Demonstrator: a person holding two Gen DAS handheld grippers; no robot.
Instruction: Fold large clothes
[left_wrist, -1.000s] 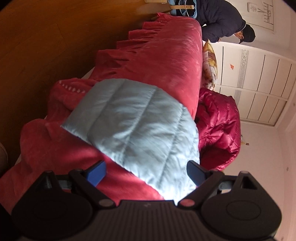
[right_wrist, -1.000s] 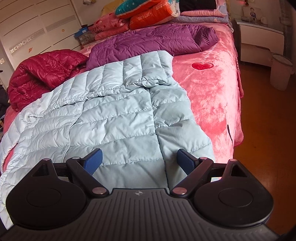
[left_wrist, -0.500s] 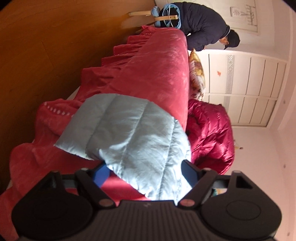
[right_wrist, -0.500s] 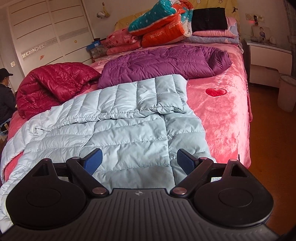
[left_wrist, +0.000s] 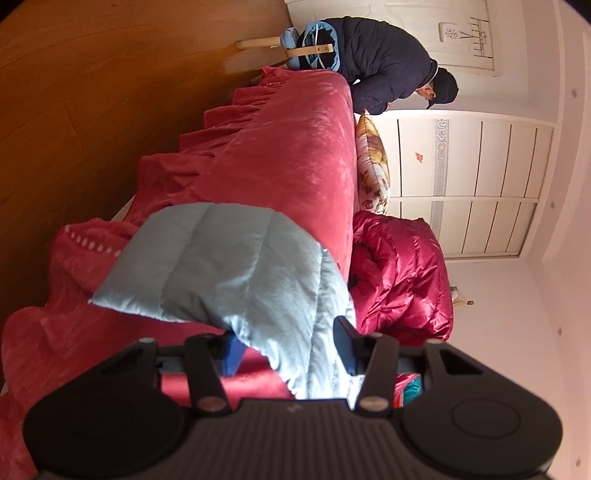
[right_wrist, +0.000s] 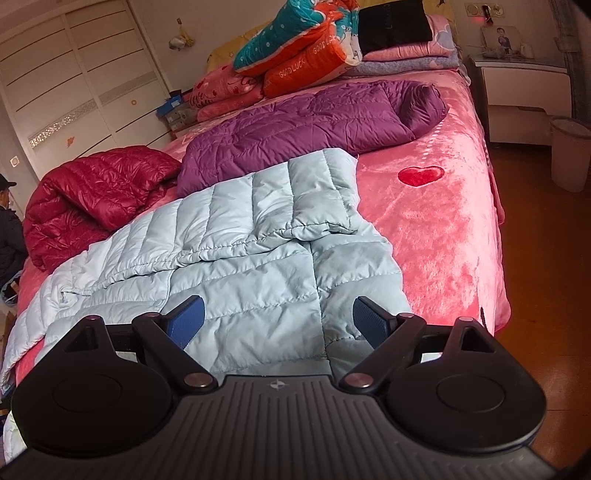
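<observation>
Pale blue down jacket (right_wrist: 258, 258) across bed (right_wrist: 443, 221)

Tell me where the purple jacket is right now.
Right wrist view: the purple jacket lies across the bed, beyond the light-blue jacket, right of the red jacket.

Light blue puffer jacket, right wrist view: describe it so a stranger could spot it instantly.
Start at the big bed with the pink blanket. Three quilted jackets lie on it; the light blue puffer jacket is the one spread flat at the foot, nearest the open right gripper. The purple jacket lies behind it, the dark red jacket is bunched at its left.
</observation>
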